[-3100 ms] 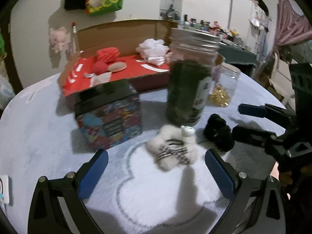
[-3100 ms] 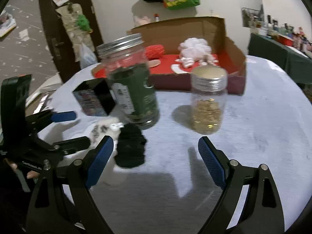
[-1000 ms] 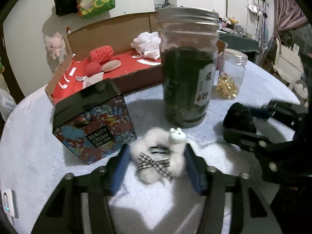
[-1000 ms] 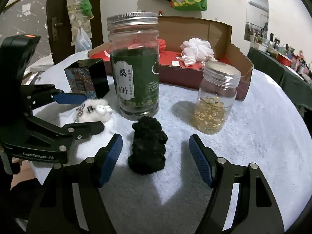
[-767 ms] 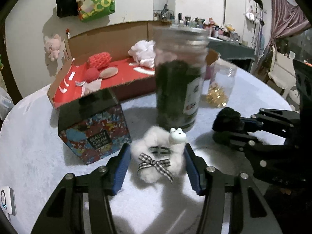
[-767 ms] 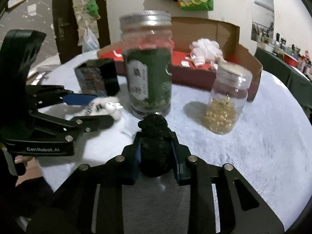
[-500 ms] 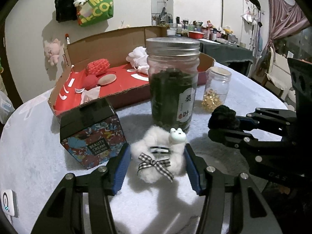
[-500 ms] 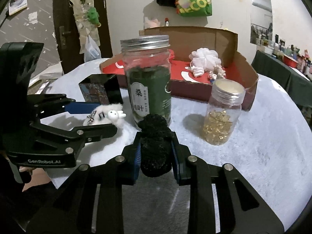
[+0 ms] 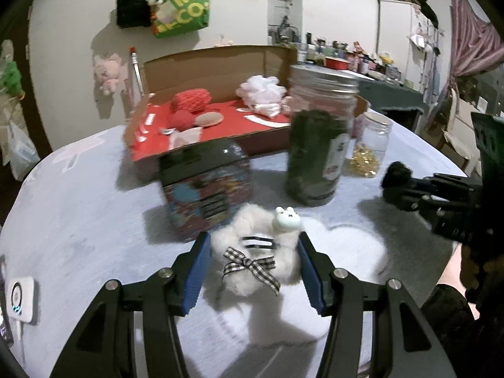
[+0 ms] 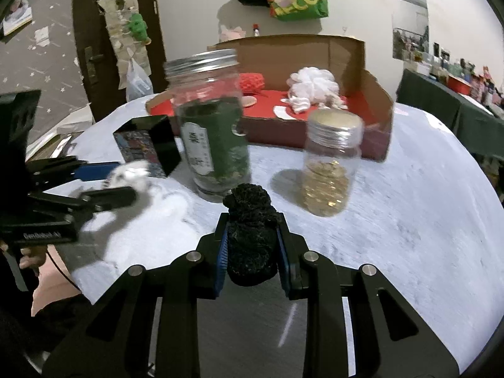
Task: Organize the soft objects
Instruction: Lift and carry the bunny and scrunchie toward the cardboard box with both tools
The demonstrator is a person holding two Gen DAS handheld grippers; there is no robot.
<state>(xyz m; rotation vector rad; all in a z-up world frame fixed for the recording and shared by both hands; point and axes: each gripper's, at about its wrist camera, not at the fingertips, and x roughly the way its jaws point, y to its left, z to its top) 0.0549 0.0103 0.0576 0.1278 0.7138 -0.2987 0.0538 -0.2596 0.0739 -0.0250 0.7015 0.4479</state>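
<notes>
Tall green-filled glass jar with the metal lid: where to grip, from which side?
Take the tall green-filled glass jar across its straight round body below the lid, coming level from the near side. It stands upright; the patterned box crowds its left, the cardboard box sits behind.

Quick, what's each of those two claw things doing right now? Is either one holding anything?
Left gripper: jaws closed on the fluffy white scrunchie.
Right gripper: jaws closed on the black scrunchie.

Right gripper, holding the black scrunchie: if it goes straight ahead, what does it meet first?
Probably the green-filled jar, just beyond the black scrunchie held in the right gripper; depth is uncertain.
</notes>
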